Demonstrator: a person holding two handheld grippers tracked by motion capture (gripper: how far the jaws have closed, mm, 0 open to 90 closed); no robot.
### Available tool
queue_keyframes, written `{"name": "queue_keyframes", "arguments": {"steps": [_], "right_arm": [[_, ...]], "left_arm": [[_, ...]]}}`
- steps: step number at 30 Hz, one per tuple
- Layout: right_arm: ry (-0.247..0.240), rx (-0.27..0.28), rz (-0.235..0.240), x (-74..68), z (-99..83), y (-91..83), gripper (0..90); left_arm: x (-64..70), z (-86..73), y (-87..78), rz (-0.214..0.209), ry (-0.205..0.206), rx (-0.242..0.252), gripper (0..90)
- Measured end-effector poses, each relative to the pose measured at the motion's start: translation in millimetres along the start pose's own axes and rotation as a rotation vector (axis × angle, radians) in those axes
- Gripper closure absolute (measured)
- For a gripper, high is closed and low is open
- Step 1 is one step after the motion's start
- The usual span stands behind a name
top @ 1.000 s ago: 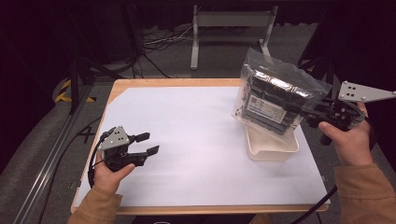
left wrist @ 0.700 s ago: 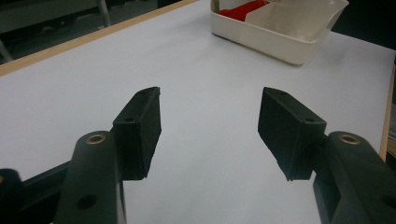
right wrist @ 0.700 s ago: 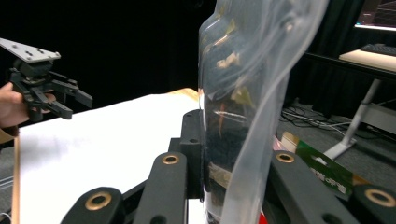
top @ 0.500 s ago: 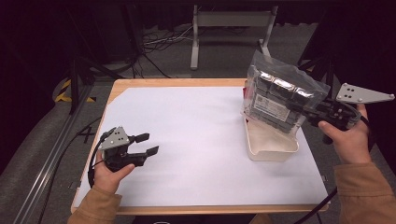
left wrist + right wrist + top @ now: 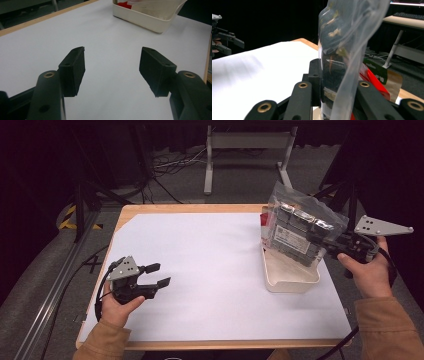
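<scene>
The person sat at a wooden table (image 5: 190,209) covered by a white sheet (image 5: 210,265), a gripper in each hand.

On the right, the right gripper (image 5: 334,254) was clamped on the edge of a clear plastic bag (image 5: 300,222), holding it up in the air. The bag hung tilted above the far end of a cream tray (image 5: 292,280) that sat on the sheet near the table's right side; whether the bag's bottom touched the tray I couldn't tell. Through the plastic I could make out rows of small grey blocks and a dark label. In the right gripper view the jaws stood closed with the crumpled plastic (image 5: 344,57) pinched between them, and something red (image 5: 374,82) with a green card lay just behind. The right hand (image 5: 367,272) gripped the handle, with the grey plate (image 5: 382,226) sticking out on top.

On the left, the left gripper (image 5: 156,275) was held low over the sheet, well away from the tray, its jaws spread wide with nothing between them. The left gripper view showed the same: the two black pads (image 5: 75,68) wide apart over bare white sheet, with the tray (image 5: 142,18) far ahead and a bit of red inside it. The left hand (image 5: 117,302) wrapped the handle, a tan sleeve (image 5: 102,345) behind it.
</scene>
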State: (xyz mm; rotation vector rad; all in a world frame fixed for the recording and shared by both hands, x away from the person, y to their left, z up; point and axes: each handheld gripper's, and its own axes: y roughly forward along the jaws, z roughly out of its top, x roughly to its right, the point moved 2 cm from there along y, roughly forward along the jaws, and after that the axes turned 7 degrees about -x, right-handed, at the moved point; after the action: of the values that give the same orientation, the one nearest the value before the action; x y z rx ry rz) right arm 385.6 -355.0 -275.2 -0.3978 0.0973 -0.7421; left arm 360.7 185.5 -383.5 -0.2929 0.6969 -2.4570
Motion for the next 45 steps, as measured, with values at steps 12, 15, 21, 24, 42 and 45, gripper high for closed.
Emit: {"name": "queue_keyframes", "arguments": {"steps": [12, 15, 21, 24, 42, 45], "right_arm": [[0.078, -0.029, -0.027, 3.8, -9.9, -1.7, 75.7], [0.095, -0.041, -0.026, 4.1, -15.3, 1.5, 75.7], [0.132, -0.062, -0.061, 6.8, -17.2, -4.1, 75.8], [0.138, -0.081, -0.067, 5.4, -15.2, -6.8, 75.8], [0.139, -0.197, -0.064, -0.8, -23.4, 8.8, 76.0], [0.135, -0.217, -0.083, -1.3, -17.4, 3.3, 76.0]], "left_arm": [[-0.1, -1.0, 1.6, -0.008, 0.000, -0.003, 37.3], [-0.1, -1.0, 1.7, -0.007, 0.003, -0.004, 37.3], [0.4, -1.6, 2.9, -0.008, -0.003, -0.007, 37.3], [0.0, -1.8, 3.0, -0.008, -0.004, -0.006, 37.3], [0.9, -1.6, 3.3, -0.009, -0.004, -0.009, 37.3], [0.6, -1.9, 3.4, -0.008, -0.005, -0.007, 37.3]]}}
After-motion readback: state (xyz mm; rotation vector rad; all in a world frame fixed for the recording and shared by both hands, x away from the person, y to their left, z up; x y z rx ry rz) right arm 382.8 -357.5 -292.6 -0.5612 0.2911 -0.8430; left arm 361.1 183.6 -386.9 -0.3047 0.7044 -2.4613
